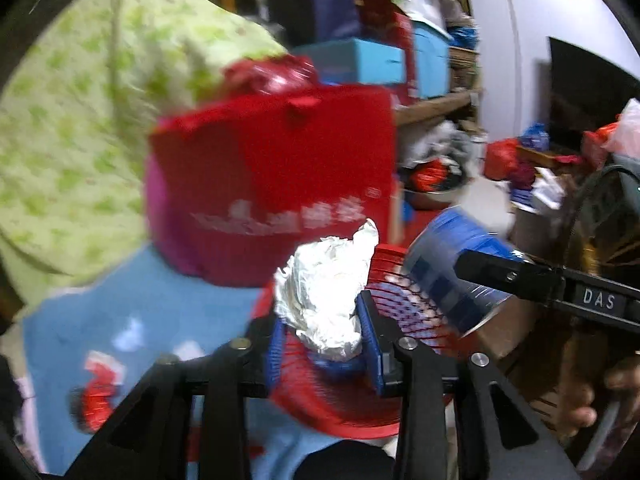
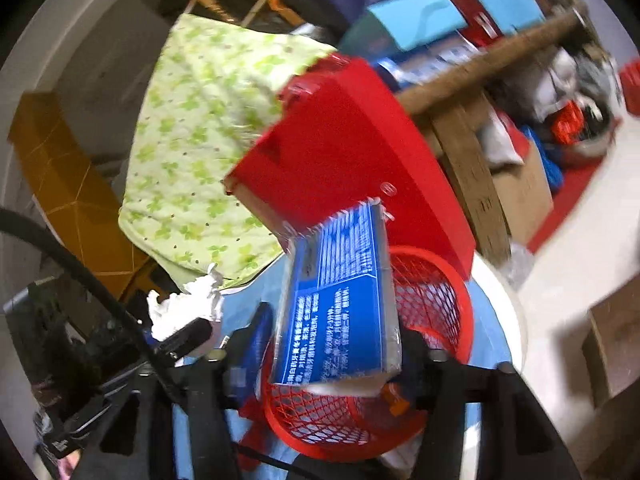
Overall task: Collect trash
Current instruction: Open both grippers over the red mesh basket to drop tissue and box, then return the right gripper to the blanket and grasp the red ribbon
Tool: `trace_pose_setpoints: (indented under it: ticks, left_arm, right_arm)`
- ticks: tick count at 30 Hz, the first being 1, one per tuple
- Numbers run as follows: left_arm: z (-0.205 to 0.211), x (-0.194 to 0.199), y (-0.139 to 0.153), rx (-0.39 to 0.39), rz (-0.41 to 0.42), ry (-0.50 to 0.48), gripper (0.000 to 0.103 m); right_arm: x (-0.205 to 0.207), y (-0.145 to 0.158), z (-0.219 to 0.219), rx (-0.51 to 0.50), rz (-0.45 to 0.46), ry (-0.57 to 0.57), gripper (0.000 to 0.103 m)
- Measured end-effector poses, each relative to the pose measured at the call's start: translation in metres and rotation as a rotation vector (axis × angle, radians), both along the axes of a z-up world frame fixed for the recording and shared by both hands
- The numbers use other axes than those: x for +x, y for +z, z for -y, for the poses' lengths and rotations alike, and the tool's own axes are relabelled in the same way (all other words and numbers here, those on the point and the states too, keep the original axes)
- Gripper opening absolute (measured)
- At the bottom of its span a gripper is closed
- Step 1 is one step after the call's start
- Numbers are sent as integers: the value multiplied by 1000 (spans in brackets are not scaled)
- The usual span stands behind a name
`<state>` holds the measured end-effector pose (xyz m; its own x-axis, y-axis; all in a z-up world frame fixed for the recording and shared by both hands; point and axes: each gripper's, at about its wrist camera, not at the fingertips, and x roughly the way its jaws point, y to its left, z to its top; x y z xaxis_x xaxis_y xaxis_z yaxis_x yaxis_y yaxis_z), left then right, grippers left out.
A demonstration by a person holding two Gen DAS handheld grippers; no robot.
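A red mesh basket stands on a light blue patterned cloth. My left gripper hangs over its rim. Its blue pads press both sides of a crumpled ball of silver foil. The right wrist view shows that ball as a white crumpled lump at the left. My right gripper has a blue printed carton tilted between its jaws, above the basket's mouth. A thin strip of basket shows between the carton and the left pad, so that gripper is open.
A large red box leans just behind the basket. A green floral cloth lies to the left. Shelves with blue and red boxes are behind. Cardboard boxes and pale floor are on the right.
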<state>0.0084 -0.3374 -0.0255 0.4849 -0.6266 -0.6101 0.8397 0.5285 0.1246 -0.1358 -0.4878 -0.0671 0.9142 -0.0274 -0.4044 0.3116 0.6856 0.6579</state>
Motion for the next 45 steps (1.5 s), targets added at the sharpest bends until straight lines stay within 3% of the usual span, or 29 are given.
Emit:
trace_pose_setpoints:
  ticks: [2, 5, 8, 11, 17, 22, 26, 31, 37, 41, 45]
  left_arm:
    - [4, 2, -7, 7, -10, -6, 51]
    - [-4, 6, -12, 17, -6, 18, 52]
    - [-27, 19, -6, -12, -28, 64, 52]
    - [-62, 30, 0, -14, 23, 136, 54]
    - [-165, 64, -2, 2, 97, 368, 58]
    - [-255, 89, -18, 21, 138, 591, 63]
    - [-319, 105, -42, 36, 111, 728, 63]
    - [-371, 118, -84, 37, 7, 823, 63]
    - [-388, 143, -129, 33, -102, 850, 63]
    - [-393, 171, -141, 8, -144, 864, 63]
    - [-395, 215, -145, -33, -166, 879, 63]
  right_arm:
    - [-1, -5, 5, 22, 11, 0, 72]
    - [-2, -3, 6, 13, 17, -9, 72]
    - [-7, 16, -7, -46, 75, 10, 72]
    - [-10, 40, -25, -114, 125, 31, 72]
    - [2, 80, -82, -214, 240, 195, 72]
    - [40, 89, -146, -257, 243, 378, 72]
    - [82, 69, -196, -243, 144, 496, 72]
    - [133, 11, -230, -163, -46, 562, 72]
    - [177, -73, -234, -113, -303, 535, 72]
    - [204, -122, -230, -87, -464, 499, 72]
    - [228, -152, -233, -70, -533, 517, 71]
